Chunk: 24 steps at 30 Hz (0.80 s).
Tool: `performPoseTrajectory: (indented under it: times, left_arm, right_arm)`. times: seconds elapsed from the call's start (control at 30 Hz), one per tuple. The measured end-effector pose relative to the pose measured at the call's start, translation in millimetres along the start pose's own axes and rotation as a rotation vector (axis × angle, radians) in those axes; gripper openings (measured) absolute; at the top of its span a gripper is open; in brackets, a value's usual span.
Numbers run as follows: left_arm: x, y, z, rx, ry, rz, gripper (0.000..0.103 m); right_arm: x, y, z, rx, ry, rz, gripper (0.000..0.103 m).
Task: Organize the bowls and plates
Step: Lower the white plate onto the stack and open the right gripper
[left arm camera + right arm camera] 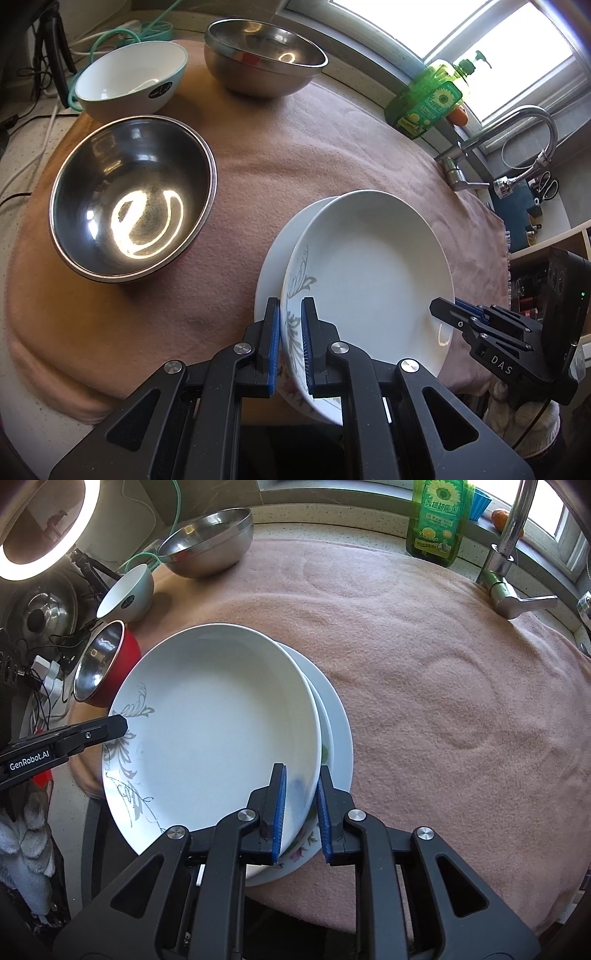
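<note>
A white deep plate with a grey leaf pattern point(369, 266) point(214, 723) is tilted over a flatter flowered plate point(269, 266) point(340, 738) that lies on the pink towel. My left gripper point(290, 314) is shut on the patterned plate's near-left rim. My right gripper point(301, 779) straddles its right rim, with a small gap at the right pad; it shows in the left wrist view point(447, 312). The left gripper shows in the right wrist view point(118, 725). A steel bowl point(133, 199), a white bowl point(129, 79) and a second steel bowl point(264, 57) stand behind.
The pink towel point(443, 686) covers the counter. A green soap bottle point(437, 520) and a tap point(506, 565) stand at the back right. Cables and a red-sided steel bowl point(107, 664) lie at the left edge. A ring light point(48, 524) is at far left.
</note>
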State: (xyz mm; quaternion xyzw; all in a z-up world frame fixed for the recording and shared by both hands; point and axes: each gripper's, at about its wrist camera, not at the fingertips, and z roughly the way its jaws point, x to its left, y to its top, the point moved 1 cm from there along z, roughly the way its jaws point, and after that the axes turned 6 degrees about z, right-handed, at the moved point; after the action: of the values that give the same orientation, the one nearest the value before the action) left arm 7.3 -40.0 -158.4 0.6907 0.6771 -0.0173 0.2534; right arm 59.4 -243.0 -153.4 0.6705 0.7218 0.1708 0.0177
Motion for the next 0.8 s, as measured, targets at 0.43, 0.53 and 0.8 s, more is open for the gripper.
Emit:
performPoseTrajectory:
  times: [0.43,0.53,0.8]
  left_arm:
    - [-1,0,-5,-0.011,-0.012,0.012,0.009]
    - [-2,-1,-4,-0.010,-0.009,0.015,0.009]
    - [2,-2,-10,-0.022,-0.023,-0.002,0.009]
  right_arm:
    - [-1,1,-4,-0.016,-0.011,0.008,0.031]
    - [-1,1,-5,-0.019,-0.007,0.012,0.031]
    - [-4,5,-14,-0.048,0.005,0.036,0.032]
